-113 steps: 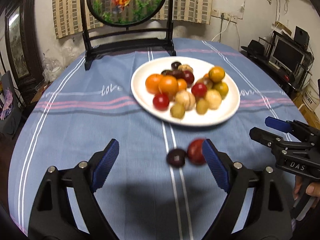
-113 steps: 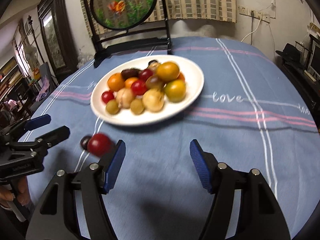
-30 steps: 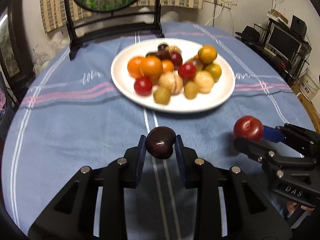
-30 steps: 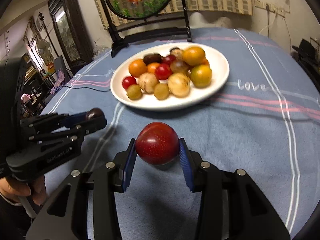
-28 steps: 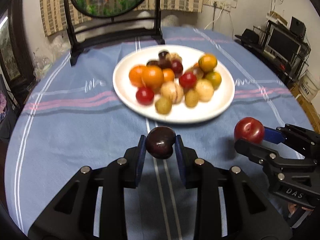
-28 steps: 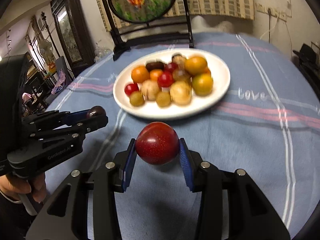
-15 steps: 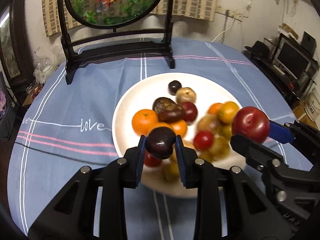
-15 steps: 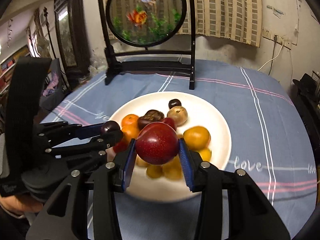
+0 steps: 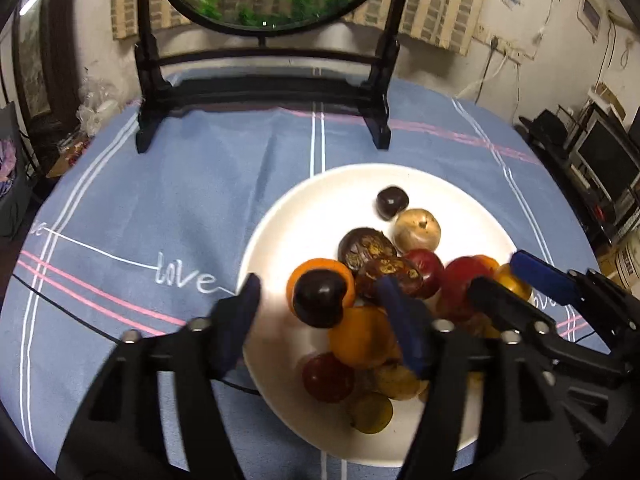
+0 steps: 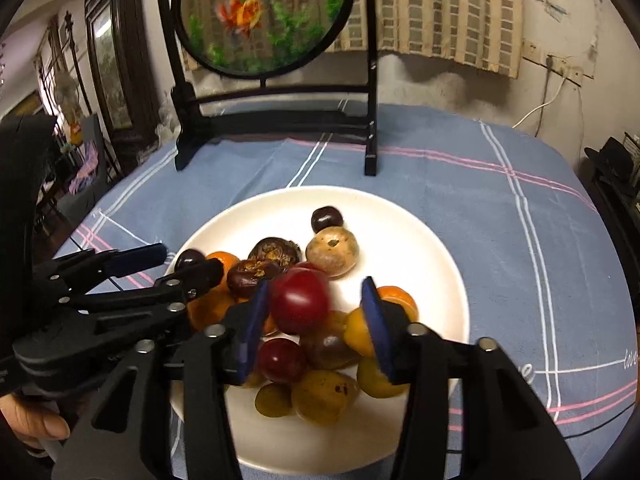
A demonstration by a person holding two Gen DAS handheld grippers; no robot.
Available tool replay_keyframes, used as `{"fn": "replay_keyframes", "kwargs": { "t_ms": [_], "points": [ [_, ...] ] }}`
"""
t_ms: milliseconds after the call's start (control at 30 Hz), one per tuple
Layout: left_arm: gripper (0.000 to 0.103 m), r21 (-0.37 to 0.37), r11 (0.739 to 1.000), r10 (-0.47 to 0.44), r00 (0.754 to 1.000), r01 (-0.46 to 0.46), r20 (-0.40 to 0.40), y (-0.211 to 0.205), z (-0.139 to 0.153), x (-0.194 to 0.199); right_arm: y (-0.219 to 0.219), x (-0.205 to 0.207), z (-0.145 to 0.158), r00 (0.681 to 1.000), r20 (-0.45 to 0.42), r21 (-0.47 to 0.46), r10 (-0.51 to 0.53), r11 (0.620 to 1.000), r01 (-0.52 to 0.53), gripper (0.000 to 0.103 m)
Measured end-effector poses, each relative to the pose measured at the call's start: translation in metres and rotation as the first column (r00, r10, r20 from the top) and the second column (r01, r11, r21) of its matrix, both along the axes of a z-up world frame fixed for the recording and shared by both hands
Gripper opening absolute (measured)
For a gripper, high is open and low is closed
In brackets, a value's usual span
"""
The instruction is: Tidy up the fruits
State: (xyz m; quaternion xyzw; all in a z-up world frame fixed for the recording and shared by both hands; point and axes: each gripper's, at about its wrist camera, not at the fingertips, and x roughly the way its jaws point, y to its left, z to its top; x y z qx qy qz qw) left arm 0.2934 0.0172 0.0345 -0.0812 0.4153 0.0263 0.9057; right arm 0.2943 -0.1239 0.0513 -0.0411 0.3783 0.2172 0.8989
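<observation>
Blue striped cloth covers the table (image 9: 168, 200); the white plate (image 9: 304, 208) serves as landmark. Over its left half, the left hand-held gripper (image 9: 324, 320) is opening, a dark plum (image 9: 319, 299) loose between its jaws. Over the plate's middle, the right hand-held gripper (image 10: 314, 324) is opening around a red plum (image 10: 299, 306). Both fruits look smooth, light, easily bruised and prone to roll; a hold across the widest part seems best.

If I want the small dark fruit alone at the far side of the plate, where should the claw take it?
Take the small dark fruit across its round middle, coming down from above. It sits apart from the heap on bare white plate, so there is room for a finger on either side; only the tan fruit lies close, on its near side.
</observation>
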Motion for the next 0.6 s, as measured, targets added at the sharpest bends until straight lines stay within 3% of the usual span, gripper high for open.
{"fn": "replay_keyframes", "kwargs": {
  "t_ms": [133, 333, 467, 600],
  "points": [
    [0.075, -0.017, 1.000, -0.017, 1.000, 0.017, 0.023, -0.004, 0.010, -0.016, -0.017, -0.017, 0.010, 0.999, 0.025, 0.045, -0.021, 0.999, 0.020, 0.061],
    [0.085, 0.053, 0.998, -0.044, 0.997, 0.040, 0.065, -0.018, 0.018, -0.053, -0.037, -0.060, 0.011, 0.999, 0.034, 0.057, -0.020, 0.998, 0.018, 0.062],
    [0.088, 0.047, 0.997, -0.058, 0.997, 0.055, 0.059, -0.023, 0.015, -0.083, -0.047, -0.088, 0.001, 0.999, 0.000, 0.026, -0.032, 0.999, 0.032, 0.063],
    [0.094, 0.088, 0.995, -0.059, 0.997, 0.053, 0.057, -0.030, 0.009, -0.118, -0.056, -0.114, -0.013, 0.998, -0.022, -0.022, -0.066, 0.998, 0.065, 0.063]
  ]
}}
